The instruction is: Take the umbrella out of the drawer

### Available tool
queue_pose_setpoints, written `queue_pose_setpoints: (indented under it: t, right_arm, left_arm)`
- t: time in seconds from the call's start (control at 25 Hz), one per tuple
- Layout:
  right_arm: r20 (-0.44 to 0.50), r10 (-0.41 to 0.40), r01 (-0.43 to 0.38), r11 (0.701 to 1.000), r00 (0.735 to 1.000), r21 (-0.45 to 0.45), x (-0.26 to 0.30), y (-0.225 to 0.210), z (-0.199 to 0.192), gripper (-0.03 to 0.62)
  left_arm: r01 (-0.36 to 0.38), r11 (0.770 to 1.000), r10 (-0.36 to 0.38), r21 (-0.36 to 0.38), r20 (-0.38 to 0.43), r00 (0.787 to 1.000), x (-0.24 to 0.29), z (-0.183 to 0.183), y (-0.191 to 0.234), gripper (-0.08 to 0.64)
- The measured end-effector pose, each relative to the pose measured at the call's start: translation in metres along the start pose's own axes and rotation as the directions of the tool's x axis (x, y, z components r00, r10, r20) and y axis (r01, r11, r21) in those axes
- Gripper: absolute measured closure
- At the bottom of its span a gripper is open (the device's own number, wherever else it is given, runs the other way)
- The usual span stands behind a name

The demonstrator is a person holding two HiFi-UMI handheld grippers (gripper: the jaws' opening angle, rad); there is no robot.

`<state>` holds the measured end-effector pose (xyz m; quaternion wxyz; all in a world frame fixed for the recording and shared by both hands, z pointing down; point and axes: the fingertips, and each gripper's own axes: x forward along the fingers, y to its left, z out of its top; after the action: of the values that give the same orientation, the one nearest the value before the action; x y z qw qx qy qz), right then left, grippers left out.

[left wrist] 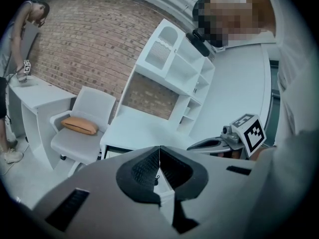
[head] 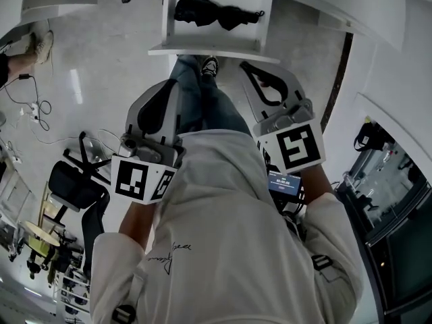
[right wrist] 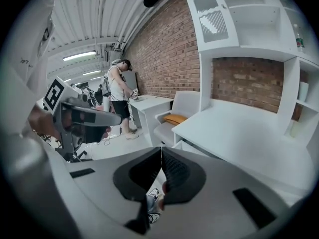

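A: Umbrella (head: 216, 12), where is it?
B: Black, folded, lying crosswise in the open white drawer (head: 212, 48) at the top of the head view. Nothing is touching it.
A: What's around?
B: The drawer is pulled out from a white desk (left wrist: 144, 126) with a shelved hutch (left wrist: 174, 68) on it, against a brick wall (left wrist: 84, 39). Left of the desk is a grey chair (left wrist: 94, 106) with an orange cushion (left wrist: 79, 126) on the seat. Further left, a second person (left wrist: 20, 44) stands at a side desk (left wrist: 42, 91). There are cables (head: 34, 110) on the floor and a black office chair (head: 77, 184) at the left of the head view.
A: Anything in the way?
B: The wearer's legs (head: 202, 100) and one shoe (head: 210, 65) show between the grippers, the shoe just under the drawer front in the picture. The drawer top is uncovered.
A: Grippers?
B: The left gripper (head: 162, 103) and right gripper (head: 260, 79) are side by side in front of the chest, apart from each other and well short of the drawer. Both point forward toward it and tilt down, the right a bit steeper. Each has its marker cube (head: 142, 179) at the rear, and a small lit screen (head: 284, 183) sits under the right one.
A: Jaws?
B: Both pairs are clenched together, pads meeting, with nothing gripped in either.
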<state>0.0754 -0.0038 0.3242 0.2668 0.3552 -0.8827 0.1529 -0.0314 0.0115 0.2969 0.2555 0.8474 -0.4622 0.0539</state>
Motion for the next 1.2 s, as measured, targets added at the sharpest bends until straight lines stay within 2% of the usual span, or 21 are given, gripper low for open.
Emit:
queue_pose_setpoints:
  t: [0.32,0.52,1.0,1.2]
  right_arm:
    - [-0.029,-0.003,0.004,1.000,1.000,0.006,0.015,-0.009,-0.008,0.568]
    - [-0.045,-0.001,0.001,1.000,0.999,-0.002,0.025,-0.016,-0.010,0.568]
    - [-0.089,0.045,-0.046,0.999,0.995,-0.004,0.058,-0.016,-0.018,0.566]
    - [-0.127,0.065,-0.067,0.998,0.990,-0.013,0.069,-0.021,-0.027,0.566]
  left_arm:
    - [-0.020,1.000,0.019,-0.017,-0.023,1.000,0.011,-0.002,0.021,0.543]
    - [-0.004,1.000,0.004,-0.012,-0.041,0.999,0.022,-0.003,0.024,0.544]
    - [0.012,1.000,-0.015,-0.029,-0.101,0.995,0.039,-0.021,0.031,0.543]
    - [-0.011,0.998,0.004,-0.061,-0.111,0.994,0.045,-0.026,0.037,0.543]
